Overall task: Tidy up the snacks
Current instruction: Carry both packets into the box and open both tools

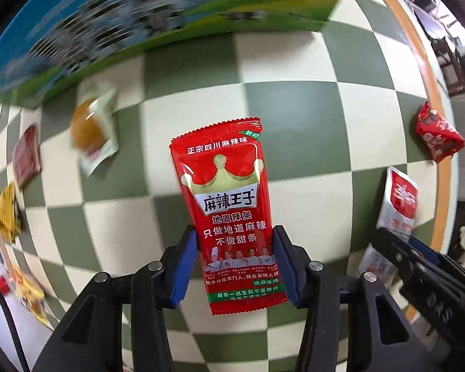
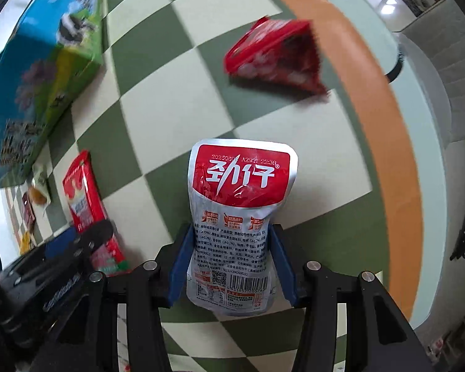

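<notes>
My left gripper (image 1: pixel 235 266) has its jaws clamped on a long red spicy strip packet (image 1: pixel 224 207). The packet sticks out straight ahead toward 12 o'clock, up off the checkered surface (image 1: pixel 310 117).

My right gripper (image 2: pixel 229 266) has its jaws clamped on a silver pouch with a red top (image 2: pixel 240 210). It also points to 12 o'clock, with the barcode end down by the blue pads (image 2: pixel 282 263).

From the left camera I see the silver pouch again at 3 o'clock (image 1: pixel 398 207), with the right gripper (image 1: pixel 418 266) below it. A small red bag (image 1: pixel 438 133) lies near the surface edge at 2 o'clock. A big blue and green box (image 1: pixel 139 21) stands at 11 o'clock (it is very blurry). A clear pack with something brown inside (image 1: pixel 93 133) lies at 10 o'clock, and beside it, farther left, a dark red packet (image 1: pixel 28 155) and a yellow one (image 1: pixel 7 214).

From the right camera the red bag (image 2: pixel 276 55) sits at 1 o'clock, and the box (image 2: pixel 40 71) at 10 o'clock. The left gripper (image 2: pixel 59 263) and its red packet (image 2: pixel 83 195) are at 8 o'clock.
</notes>
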`<state>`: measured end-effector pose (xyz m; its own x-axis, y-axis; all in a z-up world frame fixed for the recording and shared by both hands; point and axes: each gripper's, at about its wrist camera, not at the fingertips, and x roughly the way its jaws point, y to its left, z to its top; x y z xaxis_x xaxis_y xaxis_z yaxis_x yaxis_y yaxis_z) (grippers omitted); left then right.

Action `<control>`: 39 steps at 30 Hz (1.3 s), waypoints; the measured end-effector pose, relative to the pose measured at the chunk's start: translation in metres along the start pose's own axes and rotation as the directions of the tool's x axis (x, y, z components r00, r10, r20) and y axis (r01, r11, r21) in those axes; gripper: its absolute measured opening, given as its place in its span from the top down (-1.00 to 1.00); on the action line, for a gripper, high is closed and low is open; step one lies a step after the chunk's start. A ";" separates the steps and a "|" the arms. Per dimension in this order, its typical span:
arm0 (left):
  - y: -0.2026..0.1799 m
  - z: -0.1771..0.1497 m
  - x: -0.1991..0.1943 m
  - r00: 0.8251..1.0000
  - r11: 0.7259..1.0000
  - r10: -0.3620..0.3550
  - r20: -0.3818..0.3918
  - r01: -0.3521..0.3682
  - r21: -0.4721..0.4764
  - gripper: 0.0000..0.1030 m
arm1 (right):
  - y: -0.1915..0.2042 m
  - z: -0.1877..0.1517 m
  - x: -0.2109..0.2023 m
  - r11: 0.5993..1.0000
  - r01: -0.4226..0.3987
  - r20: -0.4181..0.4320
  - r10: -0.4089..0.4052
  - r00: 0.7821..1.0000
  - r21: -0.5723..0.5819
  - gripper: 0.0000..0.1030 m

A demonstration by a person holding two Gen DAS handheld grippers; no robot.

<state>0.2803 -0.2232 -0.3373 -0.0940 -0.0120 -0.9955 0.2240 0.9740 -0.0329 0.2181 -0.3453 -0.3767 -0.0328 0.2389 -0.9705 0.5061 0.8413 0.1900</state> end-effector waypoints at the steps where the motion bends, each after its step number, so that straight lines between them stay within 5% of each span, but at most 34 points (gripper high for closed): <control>1: 0.005 -0.003 -0.007 1.000 1.000 -0.012 0.004 0.012 -0.015 0.12 | 0.003 -0.001 0.001 1.000 -0.008 -0.002 0.008 1.000 -0.006 -0.02; 10: 0.033 -0.016 -0.077 0.991 0.993 -0.092 0.101 0.098 -0.065 0.12 | 0.039 -0.010 -0.026 0.991 -0.095 0.006 0.096 0.995 -0.092 -0.01; 15: 0.085 -0.020 -0.115 0.976 0.987 -0.131 0.177 0.145 -0.068 0.12 | 0.062 -0.009 -0.065 0.977 -0.150 0.045 0.158 0.986 -0.155 0.00; 24: 0.114 0.038 -0.196 0.926 0.973 -0.196 0.323 0.225 -0.055 0.12 | 0.134 0.007 -0.144 0.935 -0.239 0.122 0.278 0.953 -0.261 0.00; 29: 0.133 0.092 -0.217 0.917 0.978 -0.167 0.361 0.202 -0.062 0.12 | 0.170 0.039 -0.173 0.924 -0.233 0.175 0.294 0.939 -0.303 0.00; 33: 0.139 0.135 -0.208 0.928 0.978 -0.161 0.336 0.195 -0.069 0.12 | 0.194 0.079 -0.179 0.929 -0.187 0.223 0.266 0.938 -0.320 0.00; 39: 0.134 0.200 -0.165 0.948 0.956 -0.271 0.167 0.285 -0.069 0.11 | 0.217 0.128 -0.161 0.934 -0.116 0.235 0.203 0.950 -0.337 0.00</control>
<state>0.5196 -0.1359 -0.1948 0.0118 -0.3128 -0.9497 0.1201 0.9434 -0.3093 0.4434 -0.2635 -0.1980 0.2743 0.2836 -0.9189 0.1866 0.9217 0.3402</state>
